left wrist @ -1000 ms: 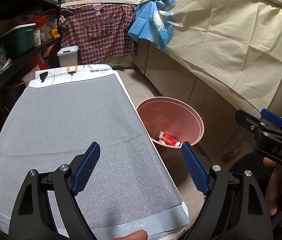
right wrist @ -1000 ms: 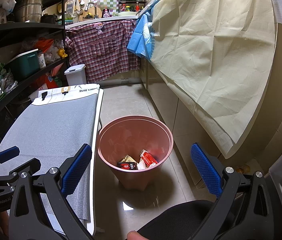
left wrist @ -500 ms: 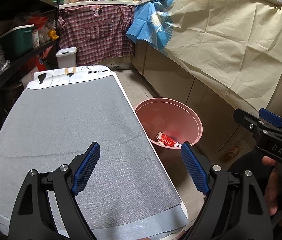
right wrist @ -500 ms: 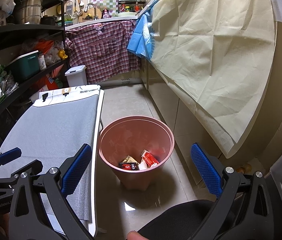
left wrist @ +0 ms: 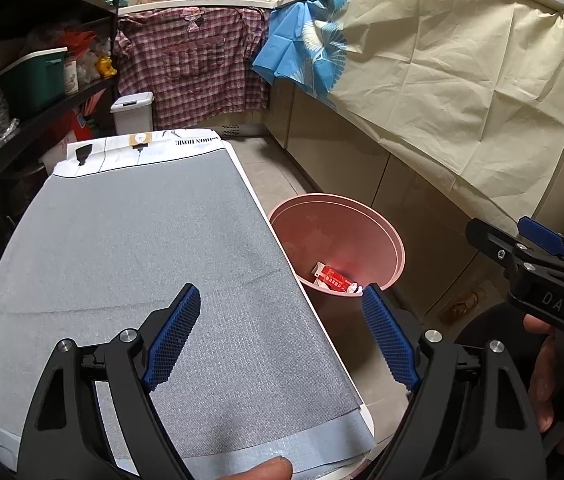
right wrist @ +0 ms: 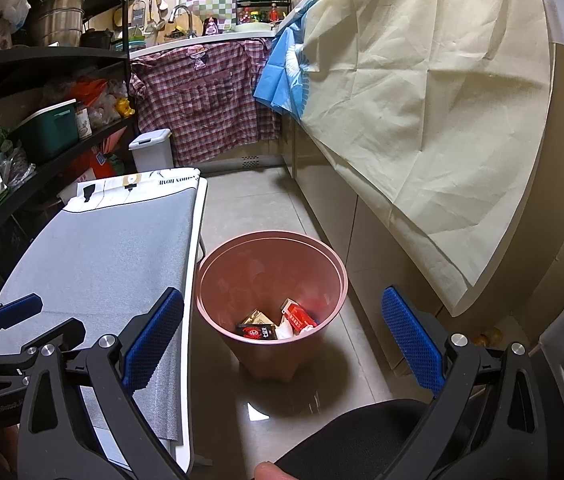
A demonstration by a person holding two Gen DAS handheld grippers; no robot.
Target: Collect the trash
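Narrow kitchen, tiled floor (right wrist: 241,208), shelving on the left w/ a green bin (right wrist: 51,130). Plaid shirt (left wrist: 191,66) hangs off the far counter; cream cloth (right wrist: 422,92) drapes the cabinets on the right. Low table (left wrist: 358,390) w/ grey mat (left wrist: 141,248), bare on top. Pink trash bin (right wrist: 217,264) stands on the floor just beside the table's right edge. Trash inside, at the bottom: red packet (right wrist: 300,316), black-and-red pack (right wrist: 255,331), gold-ish wrapper (right wrist: 255,317), white scrap (right wrist: 284,332). Left gripper (left wrist: 277,316) over the mat's near end, fingers spread wide, nothing btwn. Right gripper (right wrist: 282,316) above the bin, also spread wide, empty. Right hand (left wrist: 554,376) on its handle.
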